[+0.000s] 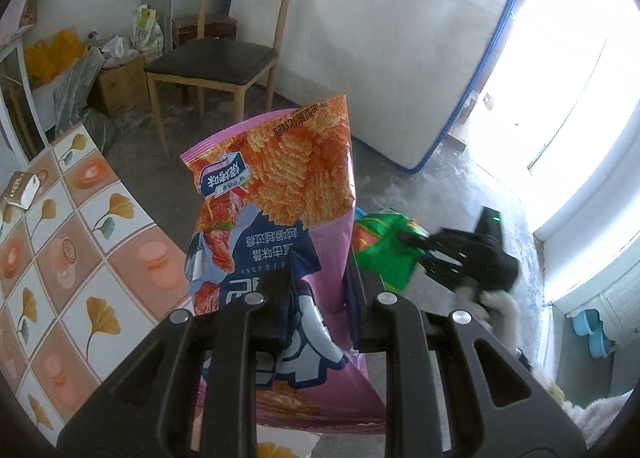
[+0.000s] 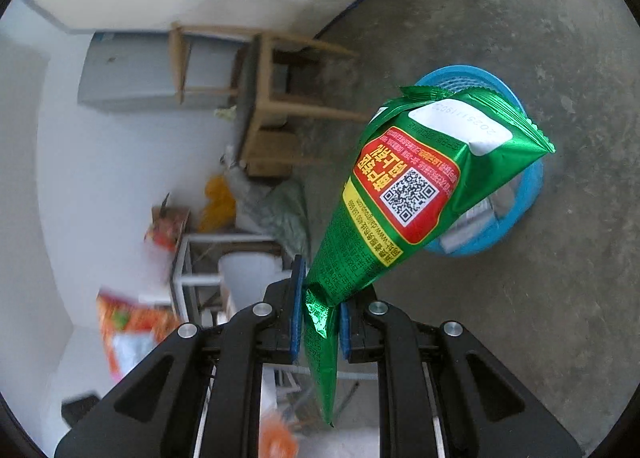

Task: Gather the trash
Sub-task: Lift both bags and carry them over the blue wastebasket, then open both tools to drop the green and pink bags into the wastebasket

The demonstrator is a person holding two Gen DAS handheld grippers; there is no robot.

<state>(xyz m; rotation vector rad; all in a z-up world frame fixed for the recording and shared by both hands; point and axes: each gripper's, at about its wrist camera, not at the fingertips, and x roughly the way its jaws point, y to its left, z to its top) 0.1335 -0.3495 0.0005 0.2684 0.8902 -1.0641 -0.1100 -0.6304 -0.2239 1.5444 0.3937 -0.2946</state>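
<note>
My left gripper [image 1: 316, 298] is shut on a pink and orange snack bag [image 1: 276, 186], held up above the edge of the tiled table [image 1: 80, 258]. My right gripper [image 2: 320, 318] is shut on a green foil snack bag [image 2: 400, 186], pinched at its lower end, held above a blue trash basket [image 2: 528, 194] on the concrete floor. The basket holds some white wrappers. In the left wrist view the right gripper [image 1: 440, 254] shows to the right, holding the green bag [image 1: 384, 246]. The pink and orange bag shows blurred at the left of the right wrist view [image 2: 132, 334].
A wooden chair [image 1: 224, 54] stands by the wall. Cardboard boxes and plastic bags [image 1: 108, 70] lie in the corner. A small carton [image 1: 22, 190] sits on the table's left. A bright doorway [image 1: 560, 98] is at right. A white frame shelf [image 2: 224, 270] stands below.
</note>
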